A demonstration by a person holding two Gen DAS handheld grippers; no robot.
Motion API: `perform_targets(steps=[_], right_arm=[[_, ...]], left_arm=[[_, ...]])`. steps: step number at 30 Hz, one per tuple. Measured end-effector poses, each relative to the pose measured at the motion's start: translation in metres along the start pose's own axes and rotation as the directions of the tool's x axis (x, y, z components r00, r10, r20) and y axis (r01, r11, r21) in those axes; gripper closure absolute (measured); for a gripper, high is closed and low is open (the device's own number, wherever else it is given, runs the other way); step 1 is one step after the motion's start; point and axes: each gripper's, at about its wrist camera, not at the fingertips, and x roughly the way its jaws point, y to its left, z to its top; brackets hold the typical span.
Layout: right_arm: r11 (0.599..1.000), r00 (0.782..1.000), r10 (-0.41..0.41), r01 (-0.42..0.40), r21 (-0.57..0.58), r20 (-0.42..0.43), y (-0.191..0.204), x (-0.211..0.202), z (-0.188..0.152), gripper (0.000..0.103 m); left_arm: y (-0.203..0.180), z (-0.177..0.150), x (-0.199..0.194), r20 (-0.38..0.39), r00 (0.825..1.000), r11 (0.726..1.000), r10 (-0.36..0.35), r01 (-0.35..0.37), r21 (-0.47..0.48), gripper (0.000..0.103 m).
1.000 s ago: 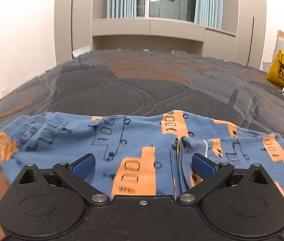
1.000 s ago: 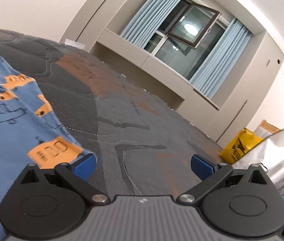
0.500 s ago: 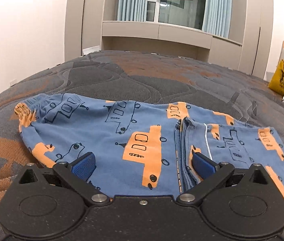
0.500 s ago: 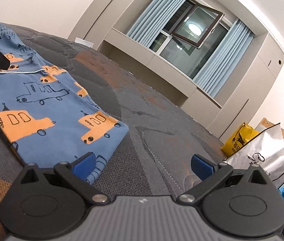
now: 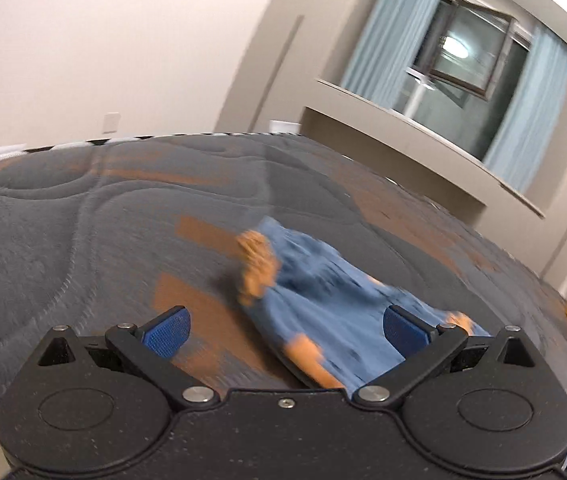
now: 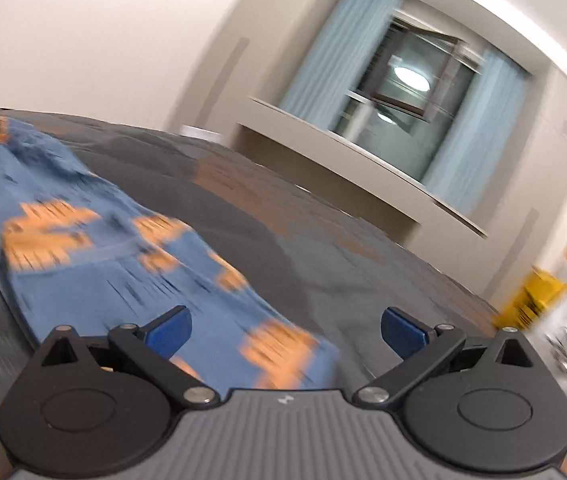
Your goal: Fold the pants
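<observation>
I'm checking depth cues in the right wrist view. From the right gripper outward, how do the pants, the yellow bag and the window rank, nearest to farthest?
1. pants: on the mattress, reaching in between the open fingers of the right gripper, mostly to its left.
2. yellow bag: beyond the mattress edge, far right.
3. window: on the back wall, upper centre, between blue curtains.

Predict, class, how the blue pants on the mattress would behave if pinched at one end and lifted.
The blue pants would probably sag and drape, since they lie limp and wrinkled on the mattress. They look like thin printed fabric, so likely light. Folded layers may slide apart when lifted; blur hides detail.
</observation>
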Motion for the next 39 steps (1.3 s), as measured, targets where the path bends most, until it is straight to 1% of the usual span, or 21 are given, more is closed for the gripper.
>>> perform_targets(steps=[2,4,8,11,13,15,17,20,21,23,24,25,26,27,30,33,36,39], right_arm=[[0.999,0.999,0.041,-0.040,-0.035,0.013,0.017,0.013,0.016,0.000],[0.996,0.998,0.064,-0.063,-0.056,0.019,0.032,0.025,0.028,0.000],[0.996,0.998,0.059,-0.057,-0.076,0.019,0.051,0.044,0.044,0.000],[0.994,0.999,0.043,-0.042,-0.104,0.010,0.062,0.054,0.046,0.000],[0.991,0.999,0.036,-0.036,-0.126,0.004,0.069,0.058,0.044,0.000],[0.992,0.999,0.040,-0.039,-0.120,0.006,0.069,0.060,0.044,0.000],[0.993,0.999,0.049,-0.048,-0.109,0.002,0.067,0.061,0.042,0.000],[0.992,0.999,0.040,-0.038,-0.121,0.010,0.070,0.060,0.041,0.000],[0.992,0.999,0.039,-0.037,-0.123,0.011,0.070,0.060,0.041,0.000],[0.992,0.999,0.043,-0.042,-0.118,0.010,0.069,0.061,0.040,0.000],[0.992,0.999,0.045,-0.044,-0.114,0.009,0.069,0.062,0.040,0.000],[0.993,0.999,0.046,-0.044,-0.113,0.009,0.069,0.061,0.040,0.000],[0.992,0.999,0.044,-0.043,-0.115,0.011,0.068,0.061,0.040,0.000],[0.992,0.999,0.043,-0.041,-0.116,0.012,0.069,0.061,0.039,0.000],[0.993,0.999,0.040,-0.038,-0.116,0.017,0.070,0.061,0.038,0.000],[0.993,0.999,0.040,-0.038,-0.116,0.017,0.070,0.061,0.038,0.000],[0.993,0.999,0.045,-0.043,-0.108,0.019,0.068,0.060,0.038,0.000],[0.997,0.997,0.065,-0.062,-0.052,0.050,0.057,0.053,0.039,0.000]], left_arm=[[0.012,0.010,0.015,-0.019,1.000,1.000,0.003,-0.004,-0.030,0.001],[0.022,0.021,0.030,-0.037,0.999,0.998,-0.011,0.009,-0.062,0.001],[0.028,0.037,0.047,-0.038,0.998,0.995,-0.058,0.054,-0.084,0.001],[0.032,0.039,0.059,-0.059,0.992,0.987,-0.115,0.108,-0.122,0.001],[0.030,0.037,0.062,-0.059,0.989,0.985,-0.134,0.126,-0.120,0.003],[0.029,0.036,0.063,-0.060,0.986,0.982,-0.154,0.146,-0.117,0.004],[0.030,0.035,0.063,-0.067,0.981,0.976,-0.180,0.170,-0.136,0.004],[0.031,0.033,0.064,-0.060,0.982,0.972,-0.181,0.169,-0.163,0.008],[0.031,0.033,0.065,-0.061,0.983,0.972,-0.174,0.162,-0.170,0.012],[0.030,0.031,0.066,-0.069,0.984,0.973,-0.167,0.153,-0.171,0.024],[0.029,0.031,0.067,-0.076,0.983,0.973,-0.168,0.153,-0.173,0.039],[0.030,0.030,0.069,-0.091,0.981,0.972,-0.171,0.153,-0.176,0.058],[0.032,0.029,0.071,-0.103,0.981,0.972,-0.164,0.143,-0.184,0.067],[0.034,0.029,0.074,-0.111,0.980,0.970,-0.162,0.138,-0.200,0.080],[0.042,0.028,0.075,-0.101,0.979,0.957,-0.178,0.148,-0.248,0.085],[0.038,0.030,0.074,-0.084,0.980,0.958,-0.180,0.155,-0.239,0.087],[0.022,0.035,0.066,-0.050,0.979,0.960,-0.197,0.182,-0.213,0.088],[-0.006,0.045,0.052,-0.018,0.973,0.964,-0.229,0.225,-0.141,0.088]])
